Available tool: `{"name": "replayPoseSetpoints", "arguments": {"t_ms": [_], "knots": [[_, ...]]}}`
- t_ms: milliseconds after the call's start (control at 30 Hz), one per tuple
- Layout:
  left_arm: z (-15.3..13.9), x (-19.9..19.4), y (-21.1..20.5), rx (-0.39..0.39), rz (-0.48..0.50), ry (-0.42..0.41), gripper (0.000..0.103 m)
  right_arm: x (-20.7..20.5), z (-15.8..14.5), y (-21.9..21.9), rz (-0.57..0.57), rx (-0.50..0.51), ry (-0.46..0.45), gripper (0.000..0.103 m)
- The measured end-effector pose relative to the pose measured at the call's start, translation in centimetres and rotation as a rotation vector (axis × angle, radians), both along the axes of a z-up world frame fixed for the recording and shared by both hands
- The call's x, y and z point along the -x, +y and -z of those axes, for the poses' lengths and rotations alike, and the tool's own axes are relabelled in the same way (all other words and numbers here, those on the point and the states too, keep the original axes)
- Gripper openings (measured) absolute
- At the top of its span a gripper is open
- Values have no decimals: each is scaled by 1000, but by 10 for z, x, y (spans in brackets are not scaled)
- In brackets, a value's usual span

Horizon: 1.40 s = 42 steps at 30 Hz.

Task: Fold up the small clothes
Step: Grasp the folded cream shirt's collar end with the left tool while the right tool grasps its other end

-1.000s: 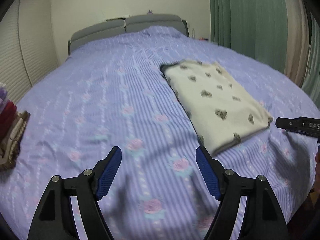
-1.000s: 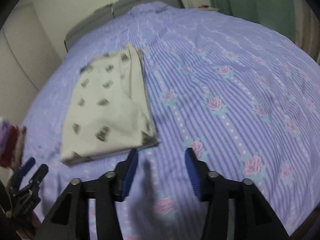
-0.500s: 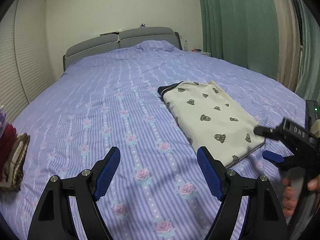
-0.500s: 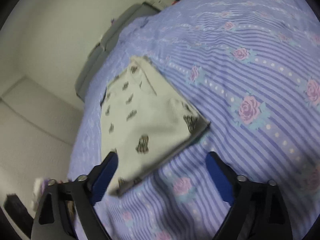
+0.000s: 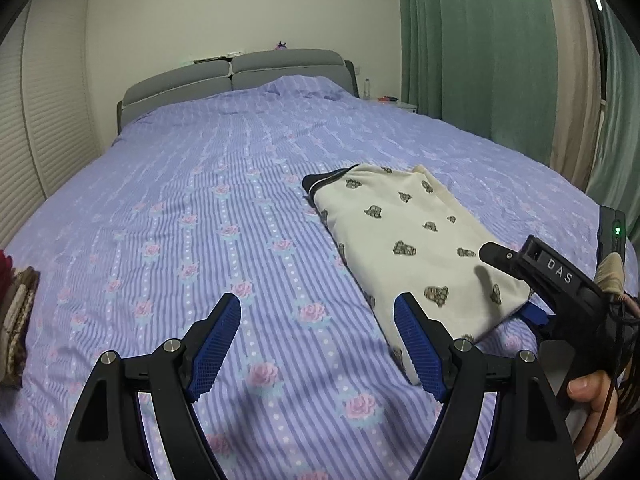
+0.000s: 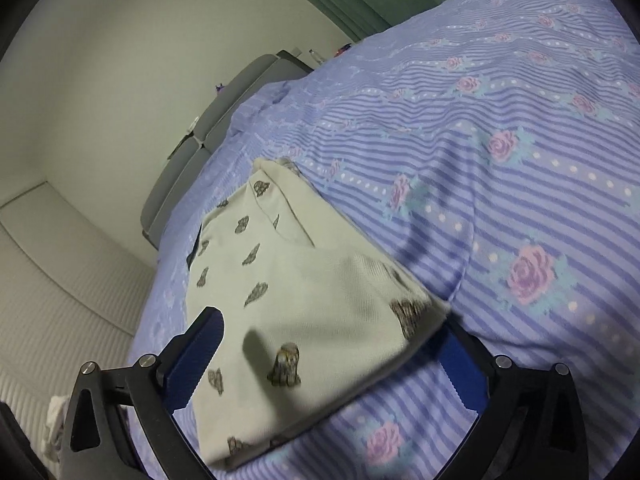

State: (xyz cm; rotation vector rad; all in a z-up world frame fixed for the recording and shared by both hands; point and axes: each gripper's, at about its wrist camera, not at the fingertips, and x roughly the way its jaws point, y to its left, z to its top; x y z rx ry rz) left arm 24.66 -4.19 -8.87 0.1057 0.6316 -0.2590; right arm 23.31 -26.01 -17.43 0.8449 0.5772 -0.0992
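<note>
The right gripper is tipped on its side at the near corner of the folded cream garment. Its jaws have just been opening and now stand wide apart. One blue finger sits over the top of the cloth, and the other finger is tucked down under the corner's edge. The corner is between them, but the pads are not squeezing it. A hand holds that gripper's handle at the right edge of the bed.

The left gripper hangs above the purple striped bedspread near the bed's close edge. Its jaws are open too, with nothing between them. It is just beside the garment, not touching it.

The garment has little dark bear shapes on it and a dark trim at its far end. It lies flat on the right half of the bed, closer to the near edge than to the grey headboard. Green curtains hang on the right. Some folded clothes sit at the bed's left edge.
</note>
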Motion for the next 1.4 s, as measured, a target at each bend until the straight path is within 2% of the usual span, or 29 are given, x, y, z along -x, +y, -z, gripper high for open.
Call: {"name": "replayPoseSetpoints", "arguments": {"t_ms": [67, 133, 200, 233, 300, 400, 500, 667, 767, 867, 933, 1033, 1100, 1133, 1167, 1233, 1400], "knots": [[1, -11, 1, 24, 9, 13, 79, -5, -2, -3, 9, -10, 5, 101], [2, -25, 2, 48, 29, 30, 79, -4, -3, -7, 28, -26, 17, 89], [3, -42, 0, 73, 72, 48, 79, -5, -3, -11, 42, -31, 62, 69], [3, -49, -2, 80, 92, 56, 79, -4, -2, -14, 44, -35, 82, 66], [5, -68, -7, 93, 128, 77, 79, 1, 0, -21, 48, -69, 68, 51], [9, -99, -14, 129, 158, 124, 79, 5, 5, -30, 44, -99, 71, 37], [16, -126, -18, 205, 185, 205, 79, 6, 2, -27, 37, -61, 96, 30], [34, -160, -22, 260, 193, 278, 79, 3, -15, -10, 4, 115, 128, 28], [48, -181, -20, 360, 215, 361, 78, 5, -15, -10, -5, 122, 131, 29], [59, -200, -18, 451, 212, 407, 76, 7, -13, -13, -8, 109, 126, 28], [62, -207, -22, 472, 224, 424, 76, 6, -12, -13, -10, 104, 123, 28], [61, -207, -37, 435, 261, 434, 72, 4, -13, -12, -16, 120, 122, 28], [60, -202, -45, 380, 264, 417, 56, 3, -15, -11, -21, 136, 120, 28], [59, -200, -47, 352, 265, 413, 43, 3, -15, -10, -23, 141, 119, 28], [58, -198, -49, 337, 264, 409, 37, 3, -15, -10, -22, 140, 119, 28], [51, -191, -51, 317, 277, 382, 30, 4, -16, -10, -26, 139, 116, 26], [19, -173, -72, 173, 303, 255, 26, 8, -32, -1, -44, 197, 90, 22]]}}
